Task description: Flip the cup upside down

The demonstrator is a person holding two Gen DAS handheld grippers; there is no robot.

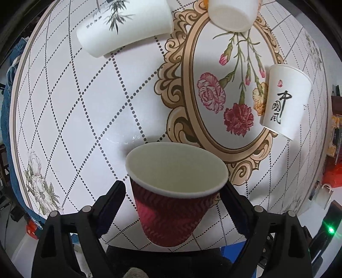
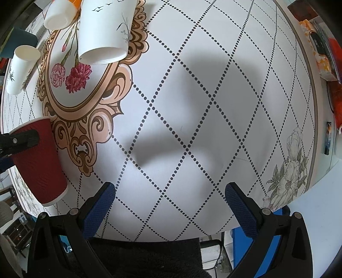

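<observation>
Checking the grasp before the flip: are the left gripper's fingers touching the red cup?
Touching. The right wrist view shows a finger of the left gripper pressed flat against the red cup's wall.

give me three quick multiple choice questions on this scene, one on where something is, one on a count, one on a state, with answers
1. Where is the red cup?
A. between the fingers of the left gripper
B. between the fingers of the right gripper
C. lying on its side by the white cups

2. How many white cups show in the left wrist view?
A. one
B. three
C. five

3. What is the state of the right gripper?
A. shut on a white cup
B. shut on the red cup
C. open, with nothing between its fingers

Answers:
1 A: both left fingers flank the red cup, mouth up, at the near edge of the table.
2 B: the bamboo-print cup, the plain cup and the lettered cup.
3 C: only tablecloth shows between its spread blue pads.
</observation>
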